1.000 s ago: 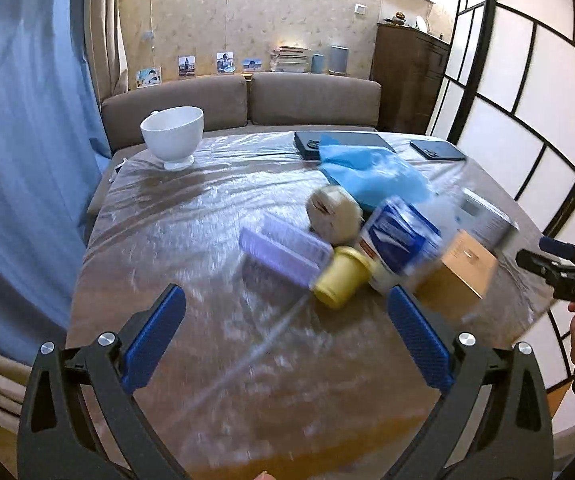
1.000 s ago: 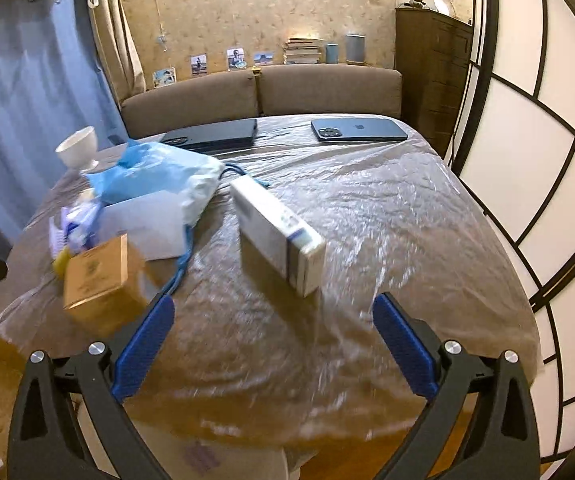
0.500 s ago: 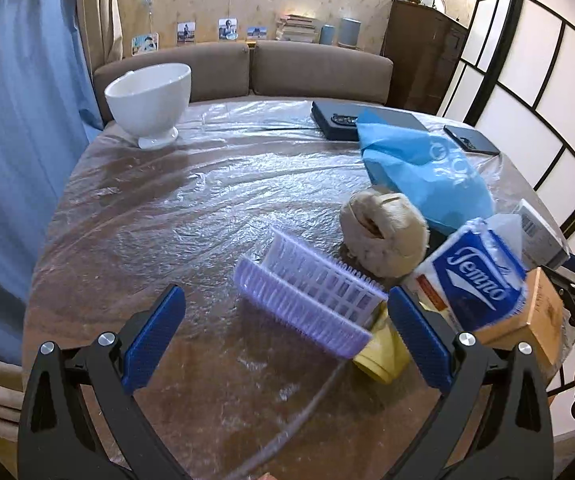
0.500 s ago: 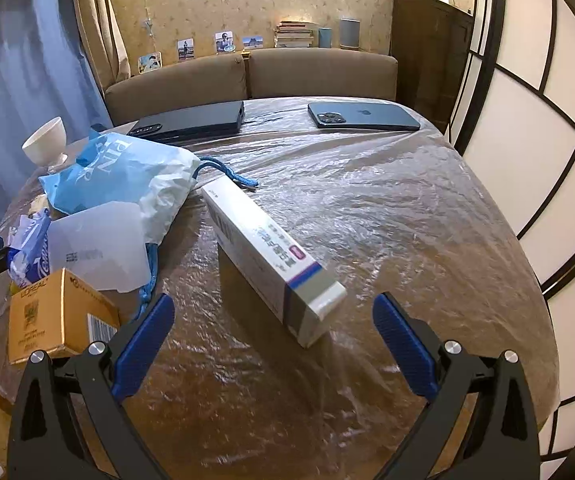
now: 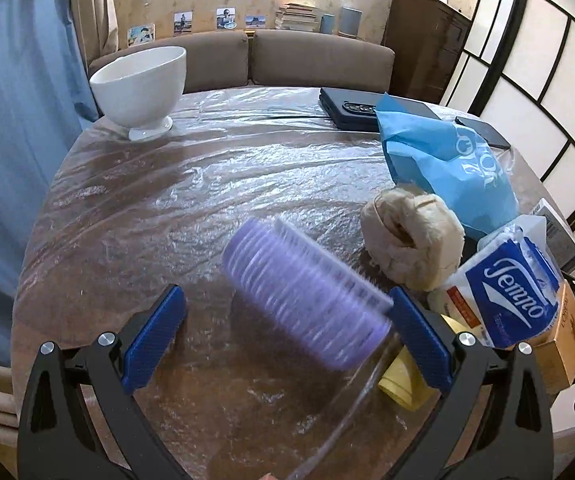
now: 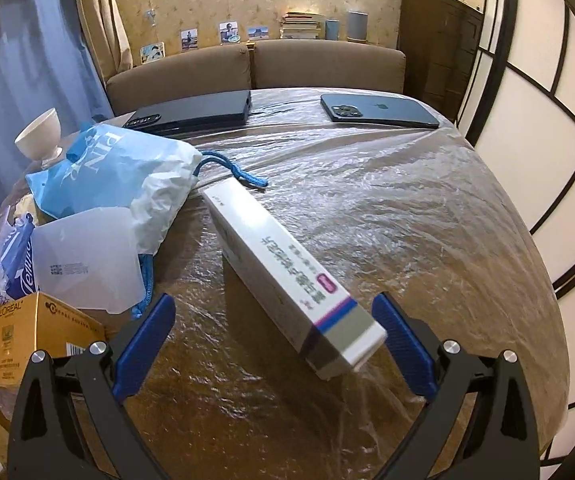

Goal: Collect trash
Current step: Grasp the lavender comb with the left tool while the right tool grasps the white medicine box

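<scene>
The left claw (image 5: 285, 326) is held wide, with nothing gripped; the purple ribbed roller (image 5: 307, 292) lies on the table (image 5: 175, 200) between its blue pads, its near end just beside the right-hand pad and the left-hand pad well apart from it. Being round and lying askew to the pads, the roller is judged liable to roll or be nudged aside on the slick plastic sheet if closure is made off-centre, and the tissue pack (image 5: 511, 292) and yellow item (image 5: 401, 376) close by could be caught with it. The right claw (image 6: 273, 338) is likewise wide and empty, the near end of the long white carton (image 6: 287, 276) resting between its pads, closer to the right-hand one. A grip taken at that end alone is judged likely to let the carton pivot or droop, and the loose sheet may be dragged. Beyond lie a beige twine ball (image 5: 411, 232), a blue-and-white bag (image 6: 115, 176) with a blue cord, a clear plastic piece (image 6: 87, 260), a tan box (image 6: 35, 336), a white bowl (image 5: 141, 84) and two dark devices. Legible writing: "Tempo" on the tissue pack, "L'OREAL" on the tan box, "PIN" on the bag; the carton's print appears Korean and is not read with confidence
</scene>
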Demonstrator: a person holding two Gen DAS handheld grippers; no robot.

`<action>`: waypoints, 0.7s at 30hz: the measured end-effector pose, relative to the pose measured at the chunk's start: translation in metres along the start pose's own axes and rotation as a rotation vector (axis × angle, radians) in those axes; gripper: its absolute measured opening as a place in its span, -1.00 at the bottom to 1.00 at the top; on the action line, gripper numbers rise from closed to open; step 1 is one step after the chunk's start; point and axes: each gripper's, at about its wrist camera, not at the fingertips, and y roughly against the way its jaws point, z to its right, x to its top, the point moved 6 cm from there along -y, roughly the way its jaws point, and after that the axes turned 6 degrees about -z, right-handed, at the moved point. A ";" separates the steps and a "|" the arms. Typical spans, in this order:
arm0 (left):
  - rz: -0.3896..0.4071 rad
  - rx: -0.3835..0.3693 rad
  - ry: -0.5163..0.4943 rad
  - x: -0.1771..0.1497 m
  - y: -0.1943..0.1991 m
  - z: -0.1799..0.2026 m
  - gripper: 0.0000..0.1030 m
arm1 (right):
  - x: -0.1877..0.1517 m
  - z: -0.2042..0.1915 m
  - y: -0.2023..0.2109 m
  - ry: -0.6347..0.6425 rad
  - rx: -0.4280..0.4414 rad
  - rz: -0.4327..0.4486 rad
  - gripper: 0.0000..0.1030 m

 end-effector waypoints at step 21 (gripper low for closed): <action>-0.015 0.038 0.005 -0.001 -0.003 -0.009 0.97 | 0.006 -0.002 -0.006 0.063 0.004 -0.023 0.38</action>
